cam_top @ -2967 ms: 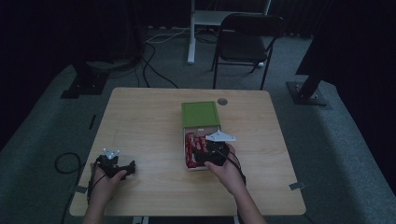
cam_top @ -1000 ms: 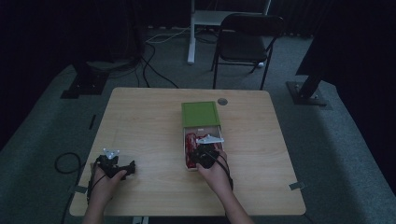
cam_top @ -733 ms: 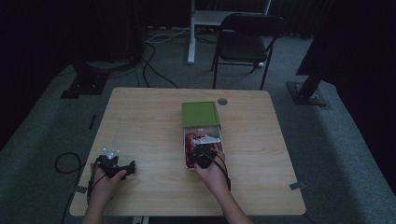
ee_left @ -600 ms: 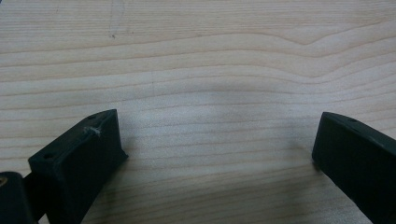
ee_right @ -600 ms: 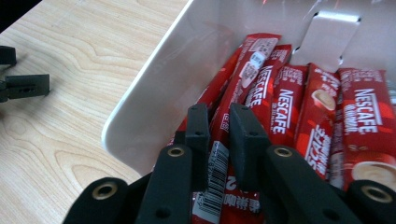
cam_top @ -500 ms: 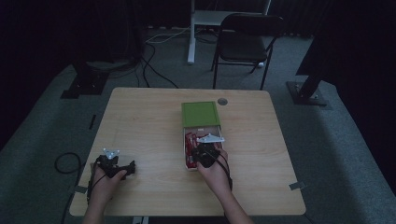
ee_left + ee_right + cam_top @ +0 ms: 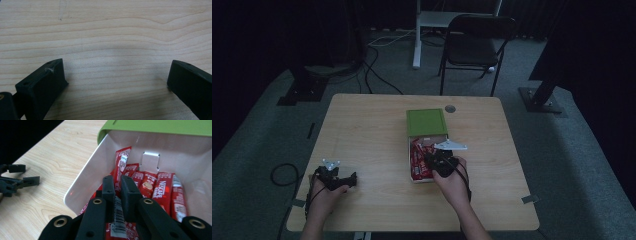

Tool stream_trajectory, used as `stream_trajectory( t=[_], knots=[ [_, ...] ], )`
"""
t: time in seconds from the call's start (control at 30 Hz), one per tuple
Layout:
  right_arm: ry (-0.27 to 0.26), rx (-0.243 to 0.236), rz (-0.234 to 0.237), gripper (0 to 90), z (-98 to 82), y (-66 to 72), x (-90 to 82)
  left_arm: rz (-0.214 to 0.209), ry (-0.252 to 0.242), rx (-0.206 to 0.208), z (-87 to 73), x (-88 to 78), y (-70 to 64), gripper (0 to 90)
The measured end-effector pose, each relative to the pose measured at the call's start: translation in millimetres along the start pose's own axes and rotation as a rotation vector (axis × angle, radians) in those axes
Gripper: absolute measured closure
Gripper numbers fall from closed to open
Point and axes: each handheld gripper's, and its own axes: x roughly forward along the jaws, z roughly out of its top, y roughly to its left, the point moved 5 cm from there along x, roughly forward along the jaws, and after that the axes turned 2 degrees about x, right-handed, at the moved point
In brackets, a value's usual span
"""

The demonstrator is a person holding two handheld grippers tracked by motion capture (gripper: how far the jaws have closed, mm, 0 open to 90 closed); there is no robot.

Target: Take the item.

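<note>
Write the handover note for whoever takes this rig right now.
Right gripper: jaws have just been closing and now pinch one red Nescafe stick, lifted partly above the rest.
Left gripper: jaws open, nothing between them, resting on the table at the near left.
White drawer stands pulled out of its green box, more sticks inside.
Done: stick gripped.
Left: probably lift it clear and set it down.
</note>
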Motion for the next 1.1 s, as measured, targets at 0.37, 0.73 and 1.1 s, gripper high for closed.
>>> stream_trajectory(
  t=[0.37,0.73,1.1],
  knots=[
    [-0.035,0.013,0.032,82.2,2.1,-10.0,-30.6,0.000,0.000,0.001,0.0,0.0,0.0,2.2],
    [-0.093,0.033,0.031,82.2,5.7,-24.5,-63.1,0.000,0.000,0.001,0.0,0.0,0.0,2.2],
    [-0.175,0.060,-0.016,82.1,12.9,-51.2,-86.4,0.000,0.001,0.001,-0.1,-0.1,0.0,2.2]
  ],
)
